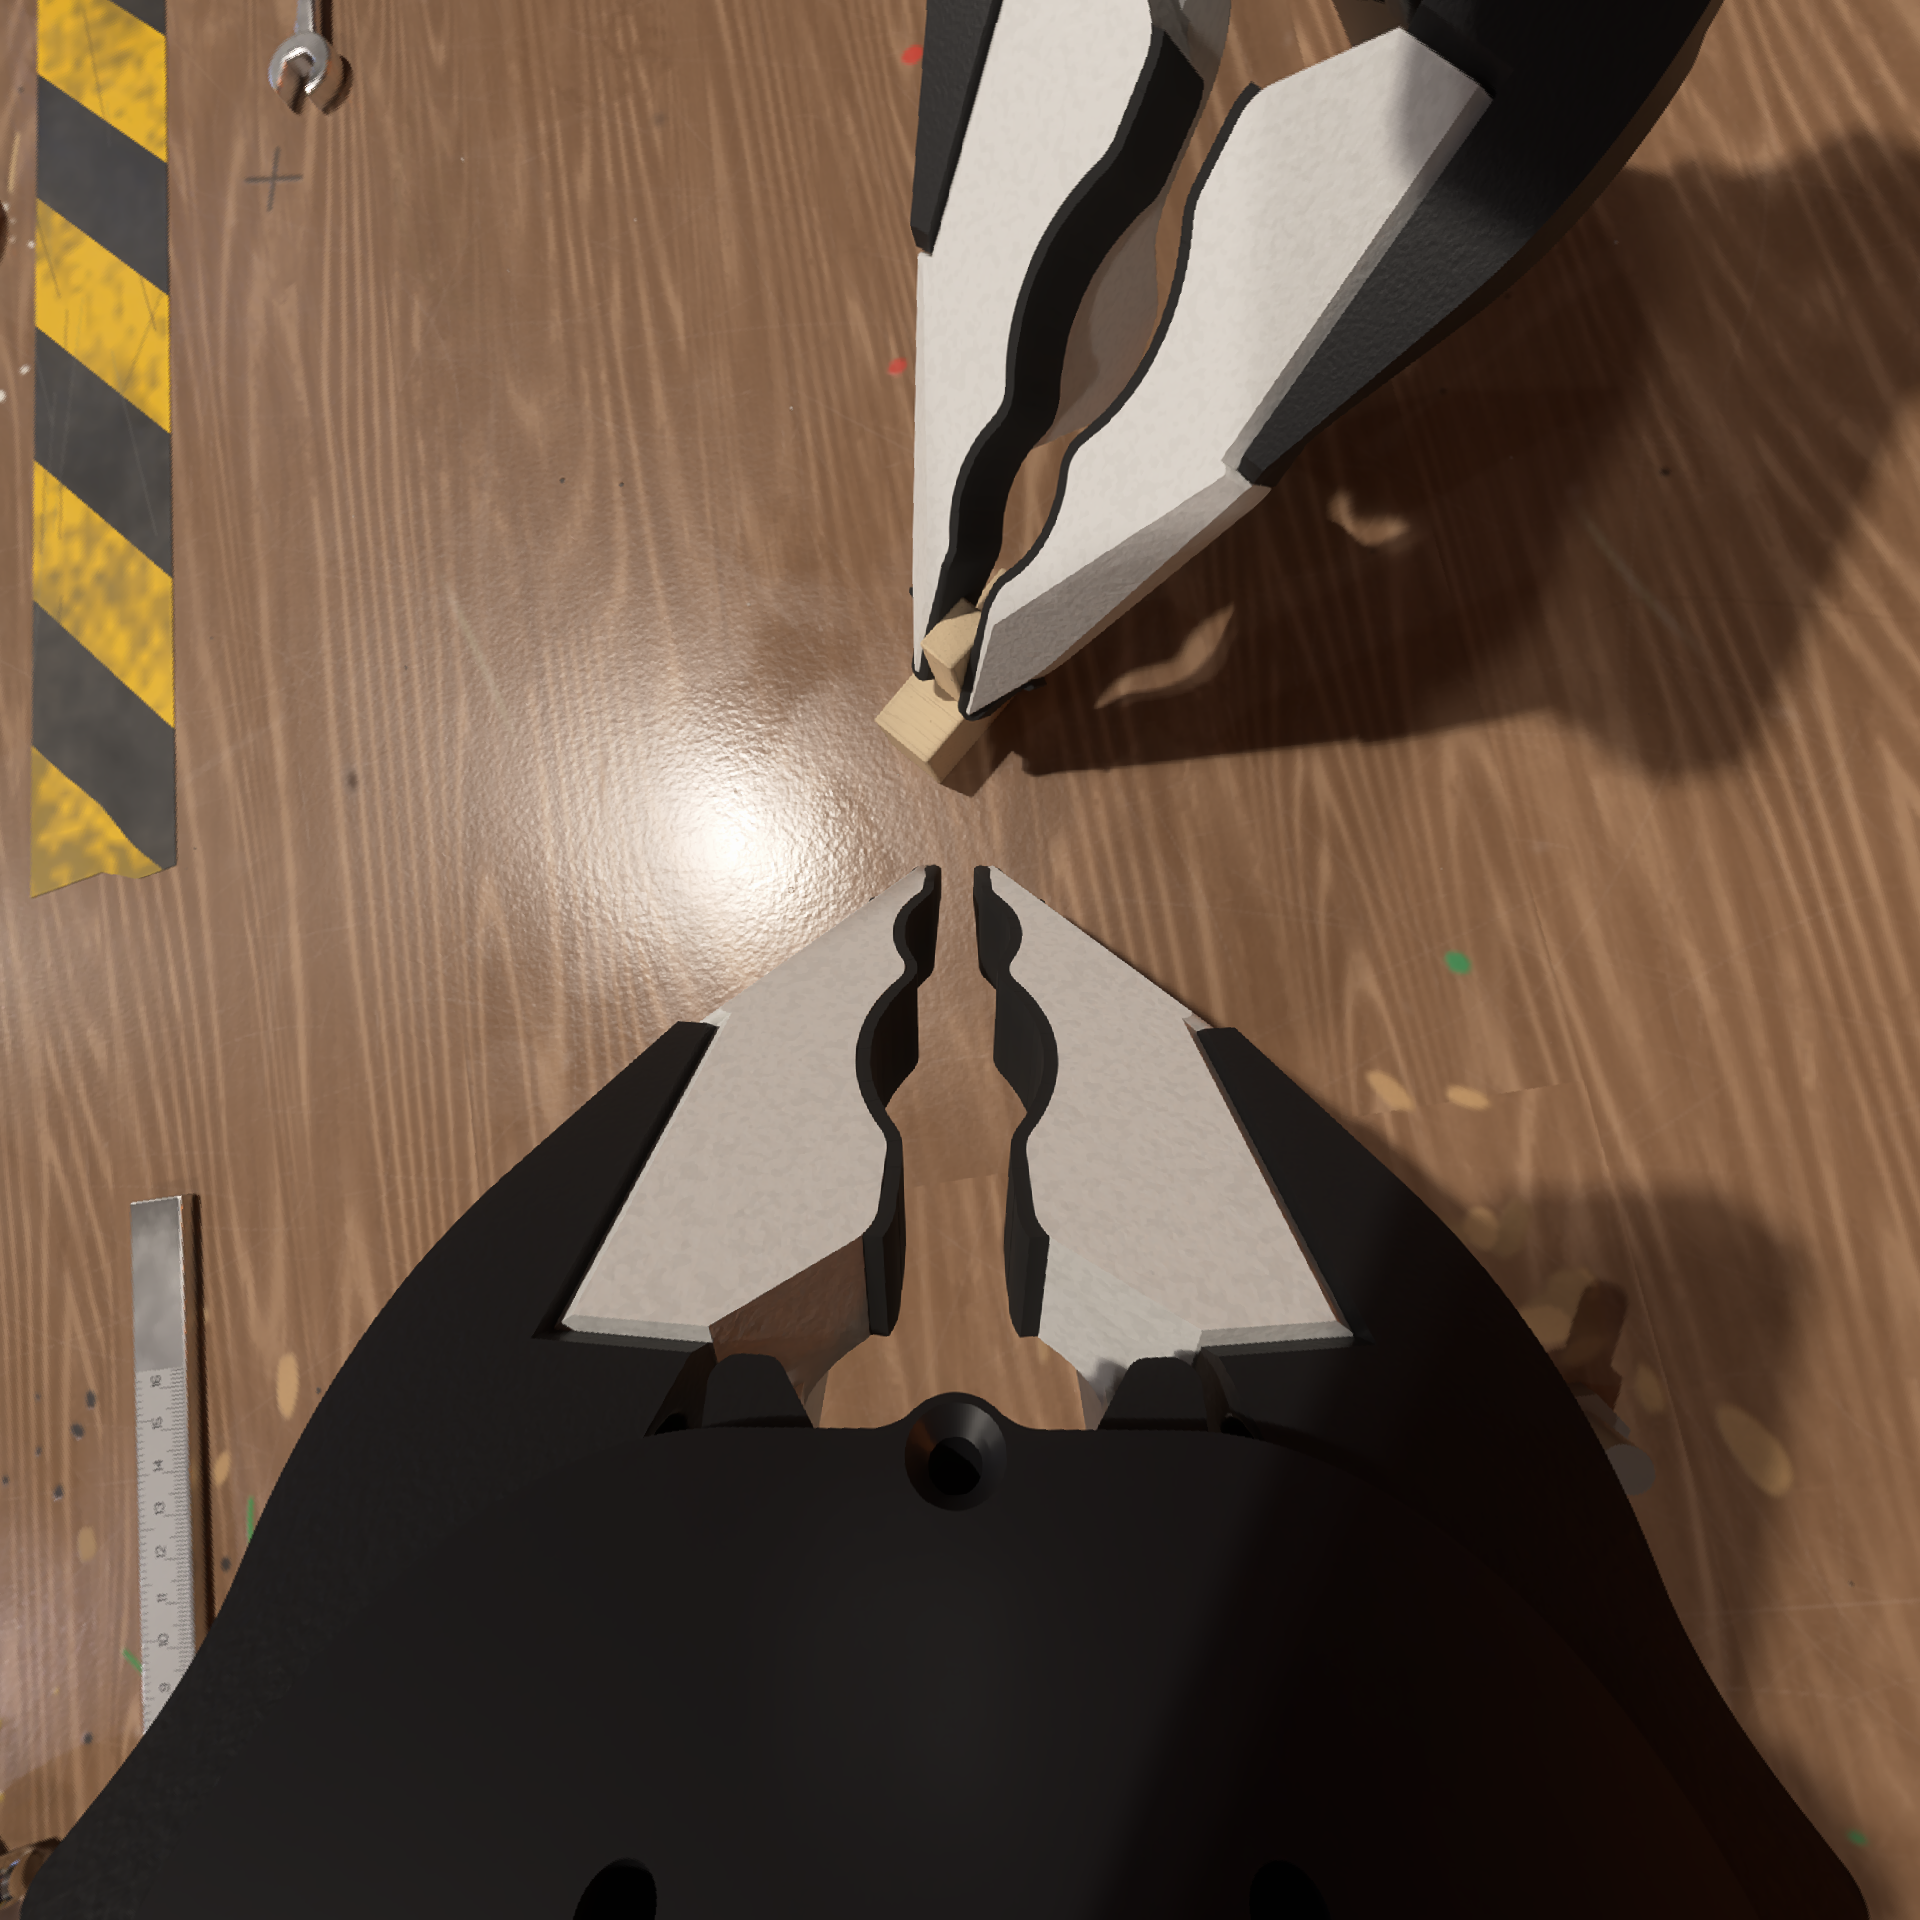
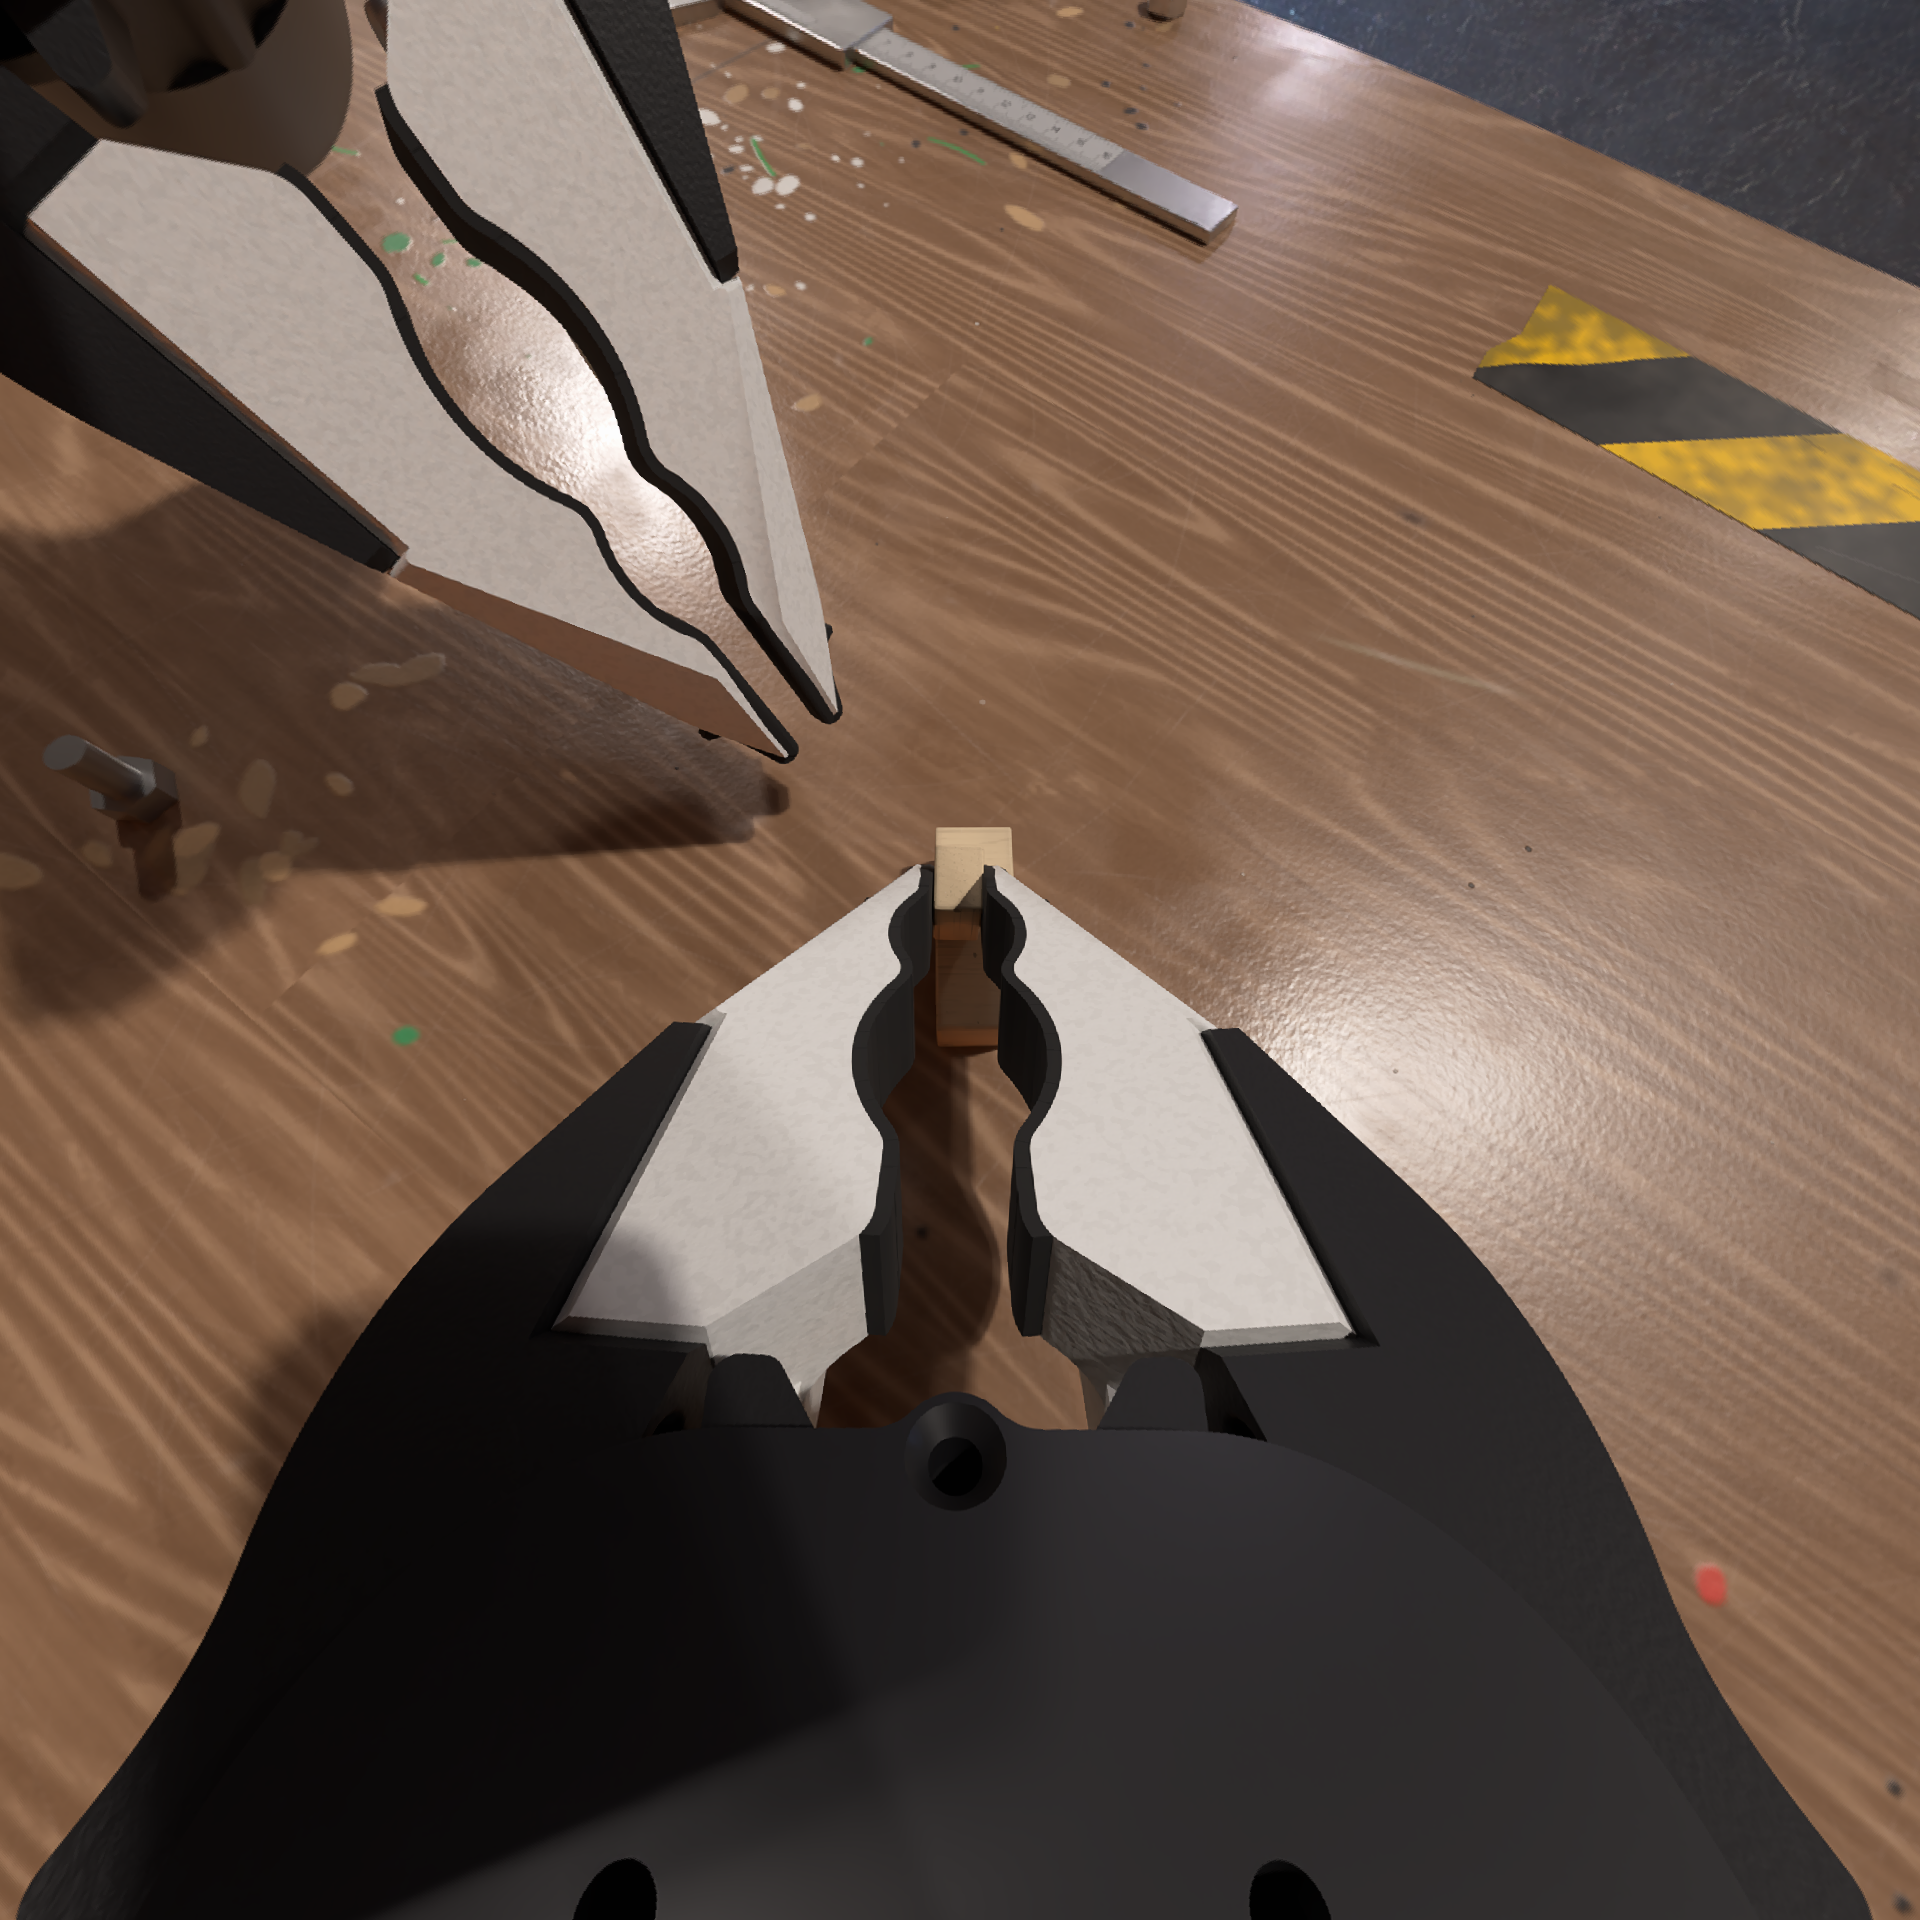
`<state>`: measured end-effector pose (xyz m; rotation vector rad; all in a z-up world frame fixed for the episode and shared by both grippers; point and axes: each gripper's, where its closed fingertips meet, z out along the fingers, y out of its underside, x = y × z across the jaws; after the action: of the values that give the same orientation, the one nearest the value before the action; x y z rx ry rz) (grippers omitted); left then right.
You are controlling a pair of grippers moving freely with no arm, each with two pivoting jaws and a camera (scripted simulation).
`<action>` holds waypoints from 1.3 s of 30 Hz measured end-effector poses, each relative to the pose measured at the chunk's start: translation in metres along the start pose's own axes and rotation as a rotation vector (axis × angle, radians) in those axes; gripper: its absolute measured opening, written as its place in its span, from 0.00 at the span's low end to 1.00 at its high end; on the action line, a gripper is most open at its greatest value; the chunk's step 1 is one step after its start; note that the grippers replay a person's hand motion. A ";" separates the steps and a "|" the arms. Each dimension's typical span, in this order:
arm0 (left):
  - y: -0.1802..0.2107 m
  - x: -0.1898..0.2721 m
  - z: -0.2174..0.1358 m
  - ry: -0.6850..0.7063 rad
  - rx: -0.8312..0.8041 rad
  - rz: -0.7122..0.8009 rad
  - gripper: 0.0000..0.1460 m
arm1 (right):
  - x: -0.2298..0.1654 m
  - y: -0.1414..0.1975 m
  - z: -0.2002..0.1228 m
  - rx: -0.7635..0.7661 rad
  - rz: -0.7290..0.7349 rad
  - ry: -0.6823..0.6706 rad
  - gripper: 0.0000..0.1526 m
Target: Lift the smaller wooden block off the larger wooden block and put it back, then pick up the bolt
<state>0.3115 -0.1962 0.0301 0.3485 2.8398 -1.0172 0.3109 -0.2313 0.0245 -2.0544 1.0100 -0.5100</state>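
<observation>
Wood, pale: the smaller wooden block (image 2: 971, 857), mid-bench and well away from any edge I can see. My right gripper (image 2: 956, 883) has it clamped at the very fingertips.

- Larger wooden block (image 2: 961, 997): directly beneath, lying flat and in shadow. I cannot tell whether the small one touches it or hangs just clear.
- Risk, grip: only the tips bear on a short piece. I judge that a twist or a quick lift could let it pivot out and drop.
- Risk, base: if the fingertips rub the lower block, raising may drag or tip it, and then the put-back has no steady seat.
- Risk, release: letting go off-centre would probably tumble the small block onto the bench.
- Left gripper (image 2: 810, 732): fingers drawn nearly together with a slim gap, holding nothing. It hovers just beyond the blocks, pointing at them, and it is the nearest thing in the way. A lift that drifts forward could knock into it.
- Bolt (image 2: 114, 779): grey, lying near the blocks on the left gripper's side, in that gripper's shadow among pale paint flecks. Nothing is touching it.
- Steel ruler (image 2: 1039, 114): farther off, toward the far bench edge, clear of the work.
- Hazard tape (image 2: 1714, 447): yellow and black, stuck flat and running toward that same edge.
- Wrench (image 1: 301, 62): small, beside the tape's far end, only partly in view.
</observation>
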 end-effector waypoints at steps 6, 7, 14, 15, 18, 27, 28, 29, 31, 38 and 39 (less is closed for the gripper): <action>-0.003 -0.002 -0.004 0.006 0.023 -0.013 0.05 | 0.002 -0.005 -0.002 0.038 0.041 -0.016 0.05; -0.004 -0.002 -0.006 0.006 0.031 -0.016 0.06 | 0.002 -0.007 -0.003 0.045 0.047 -0.018 0.05; -0.008 -0.007 -0.012 -0.006 0.057 -0.015 0.07 | 0.006 -0.009 -0.004 0.066 0.080 -0.017 0.05; -0.008 -0.008 -0.012 -0.008 0.060 -0.016 0.07 | 0.006 -0.009 -0.004 0.070 0.082 -0.021 0.05; -0.007 -0.010 -0.012 -0.014 0.056 -0.018 0.08 | 0.006 -0.007 -0.002 0.059 0.079 -0.014 0.05; -0.005 -0.016 -0.021 -0.021 0.058 -0.016 0.08 | 0.006 -0.002 0.001 0.031 0.066 -0.005 0.05; -0.005 -0.016 -0.021 -0.019 0.056 -0.013 0.08 | 0.005 -0.002 0.001 0.027 0.065 -0.005 0.05; -0.004 -0.016 -0.021 -0.019 0.053 -0.010 0.08 | 0.005 -0.001 0.002 0.023 0.064 -0.007 0.05; -0.003 -0.015 -0.021 -0.019 0.044 -0.002 0.08 | 0.004 0.000 0.002 0.012 0.059 -0.012 0.05; -0.002 -0.016 -0.025 -0.024 0.035 0.012 0.09 | 0.000 0.000 0.002 -0.002 0.047 -0.018 0.18; -0.003 -0.016 -0.026 -0.023 0.038 0.014 0.09 | 0.000 0.001 0.002 0.006 0.050 -0.022 0.23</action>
<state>0.3257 -0.1842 0.0548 0.3574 2.7969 -1.0664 0.3113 -0.2306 0.0229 -2.0199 1.0431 -0.4634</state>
